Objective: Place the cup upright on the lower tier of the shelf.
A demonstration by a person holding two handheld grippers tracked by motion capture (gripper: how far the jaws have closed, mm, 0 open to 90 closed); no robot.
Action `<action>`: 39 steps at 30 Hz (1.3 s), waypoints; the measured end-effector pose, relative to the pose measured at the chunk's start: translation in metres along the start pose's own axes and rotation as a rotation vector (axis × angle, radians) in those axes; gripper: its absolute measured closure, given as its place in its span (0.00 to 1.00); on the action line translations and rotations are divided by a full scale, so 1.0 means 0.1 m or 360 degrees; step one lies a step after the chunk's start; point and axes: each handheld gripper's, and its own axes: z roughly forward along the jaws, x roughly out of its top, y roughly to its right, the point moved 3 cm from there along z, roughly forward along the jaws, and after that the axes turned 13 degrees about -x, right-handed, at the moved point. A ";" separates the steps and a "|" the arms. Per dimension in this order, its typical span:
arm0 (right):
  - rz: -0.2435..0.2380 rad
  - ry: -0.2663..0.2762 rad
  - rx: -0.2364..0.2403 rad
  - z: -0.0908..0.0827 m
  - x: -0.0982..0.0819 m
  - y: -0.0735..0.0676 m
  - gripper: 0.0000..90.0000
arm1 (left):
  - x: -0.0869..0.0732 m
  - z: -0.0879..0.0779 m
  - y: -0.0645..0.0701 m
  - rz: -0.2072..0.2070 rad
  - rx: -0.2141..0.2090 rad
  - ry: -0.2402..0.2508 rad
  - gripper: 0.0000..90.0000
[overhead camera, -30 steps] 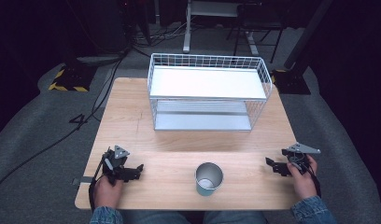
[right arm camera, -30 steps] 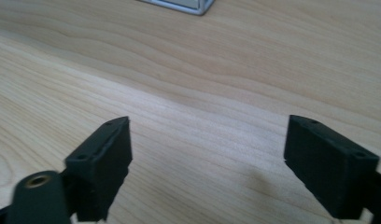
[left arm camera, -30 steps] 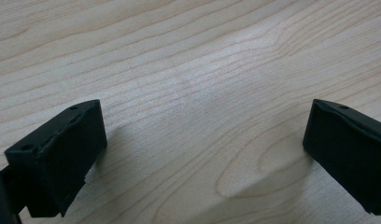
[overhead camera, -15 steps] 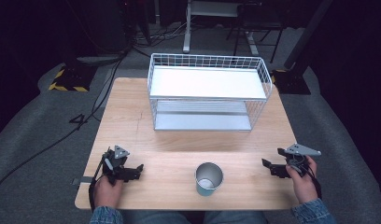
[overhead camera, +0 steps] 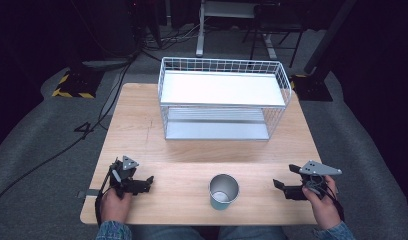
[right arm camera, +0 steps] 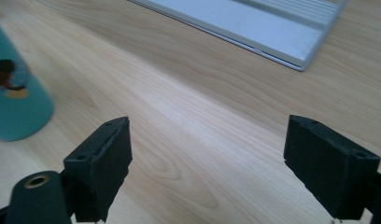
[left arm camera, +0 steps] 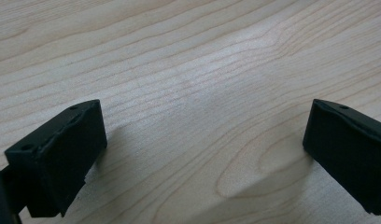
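The jaws of both grippers were held apart and empty. In the high view, the left gripper (overhead camera: pixel 148 181) rested on the table (overhead camera: pixel 142 125); the right gripper (overhead camera: pixel 278 184), its jaws just opened further, was aimed at the teal cup (overhead camera: pixel 224 191) between them. In the right gripper view, the cup (right arm camera: pixel 13 100) was seen upright: judged light, rigid, smooth, best gripped across its wall.

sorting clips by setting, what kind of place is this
Probably a lab or studio set up for recording, not a home: a wooden table on grey carpet, cables trailing across a dark floor, and hazard-striped tape beside it.
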 end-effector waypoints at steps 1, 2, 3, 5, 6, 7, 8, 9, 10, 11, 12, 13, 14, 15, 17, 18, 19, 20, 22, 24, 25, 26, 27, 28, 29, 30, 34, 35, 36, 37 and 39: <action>-0.0005 0.0002 0.0013 -0.01 0.01 -0.03 0.17 | 0.00 0.00 0.00 0.0001 0.0000 -0.0001 0.00; -0.0017 0.0010 0.0028 -0.02 0.02 -0.07 0.17 | 0.00 0.00 0.00 0.0002 -0.0004 -0.0005 0.00; -0.0024 0.0013 0.0049 -0.03 0.03 -0.11 0.17 | 0.00 0.00 0.00 0.0000 -0.0004 -0.0004 0.00; -0.0042 0.0014 0.0098 -0.04 0.05 -0.20 0.17 | 0.00 0.00 0.00 0.0000 0.0000 -0.0001 0.00; -0.0043 0.0017 0.0111 -0.04 0.05 -0.23 0.17 | 0.00 0.00 0.00 0.0000 -0.0001 -0.0001 0.00; -0.0048 0.0020 0.0138 -0.05 0.06 -0.28 0.17 | 0.00 0.00 0.00 0.0001 -0.0004 -0.0005 0.00; -0.0056 0.0020 0.0148 -0.05 0.07 -0.30 0.17 | 0.00 0.00 0.00 0.0000 0.0000 0.0000 0.00; -0.0065 0.0023 0.0164 -0.06 0.08 -0.34 0.17 | 0.00 0.00 0.00 0.0000 -0.0004 -0.0004 0.00; -0.0075 0.0030 0.0177 -0.06 0.09 -0.37 0.17 | 0.00 0.00 0.00 0.0001 0.0000 -0.0002 0.00; -0.0080 0.0033 0.0190 -0.07 0.10 -0.40 0.17 | 0.00 0.00 0.00 0.0000 -0.0004 -0.0004 0.00; -0.0085 0.0037 0.0202 -0.08 0.10 -0.44 0.17 | 0.00 0.00 0.00 0.0000 -0.0004 -0.0004 0.00; -0.0086 0.0040 0.0220 -0.08 0.11 -0.47 0.17 | 0.00 0.00 0.00 0.0000 -0.0001 -0.0001 0.00; -0.0094 0.0042 0.0240 -0.08 0.11 -0.50 0.17 | 0.00 0.00 0.00 0.0001 -0.0005 -0.0005 0.00; -0.0094 0.0042 0.0261 -0.09 0.11 -0.53 0.17 | 0.00 0.00 0.00 0.0001 -0.0001 -0.0002 0.00; -0.0091 0.0042 0.0284 -0.09 0.11 -0.58 0.17 | 0.00 0.00 0.00 0.0001 -0.0005 -0.0005 0.00; -0.0082 0.0045 0.0299 -0.09 0.12 -0.61 0.17 | 0.00 0.00 0.00 0.0001 -0.0004 -0.0006 0.00; -0.0080 0.0046 0.0302 -0.10 0.12 -0.62 0.17 | 0.00 0.00 0.00 0.0001 -0.0001 -0.0001 0.00; -0.0082 0.0050 0.0316 -0.10 0.12 -0.65 0.17 | 0.00 0.00 0.00 0.0001 -0.0004 -0.0005 0.00; -0.0084 0.0048 0.0336 -0.10 0.12 -0.69 0.17 | 0.00 0.00 0.00 0.0002 -0.0001 -0.0002 0.00; -0.0081 0.0049 0.0361 -0.09 0.12 -0.74 0.17 | 0.00 0.00 0.00 0.0000 -0.0004 -0.0004 0.00; -0.0082 0.0052 0.0372 -0.09 0.12 -0.76 0.17 | 0.00 0.00 0.00 0.0000 -0.0004 -0.0004 0.00; -0.0071 0.0056 0.0383 -0.09 0.12 -0.79 0.17 | 0.00 0.00 0.00 0.0000 0.0000 0.0000 0.00; -0.0068 0.0058 0.0392 -0.08 0.12 -0.81 0.17 | 0.00 0.00 0.00 0.0001 -0.0001 -0.0002 0.00; -0.0064 0.0057 0.0405 -0.08 0.12 -0.84 0.17 | 0.00 0.00 0.00 0.0001 -0.0004 -0.0005 0.00; -0.0067 0.0060 0.0418 -0.07 0.12 -0.87 0.17 | 0.00 0.00 0.00 0.0000 -0.0004 -0.0004 0.00; -0.0066 0.0057 0.0427 -0.07 0.12 -0.90 0.17 | 0.00 0.00 0.00 0.0001 -0.0001 -0.0002 0.00; -0.0074 0.0048 0.0455 -0.04 0.11 -1.00 0.17 | 0.00 0.00 0.00 0.0000 -0.0004 -0.0004 0.00; -0.0080 0.0047 0.0463 -0.04 0.11 -1.03 0.17 | 0.00 0.00 0.00 0.0001 -0.0004 -0.0005 0.00; -0.0086 0.0049 0.0468 -0.03 0.11 -1.05 0.17 | 0.00 0.00 0.00 0.0001 -0.0004 -0.0005 0.00; -0.0091 0.0053 0.0477 -0.02 0.11 -1.08 0.17 | 0.00 0.00 0.00 0.0000 -0.0004 -0.0004 0.00; -0.0101 0.0061 0.0481 0.00 0.11 -1.12 0.17 | 0.00 0.00 0.00 0.0001 -0.0004 -0.0005 0.00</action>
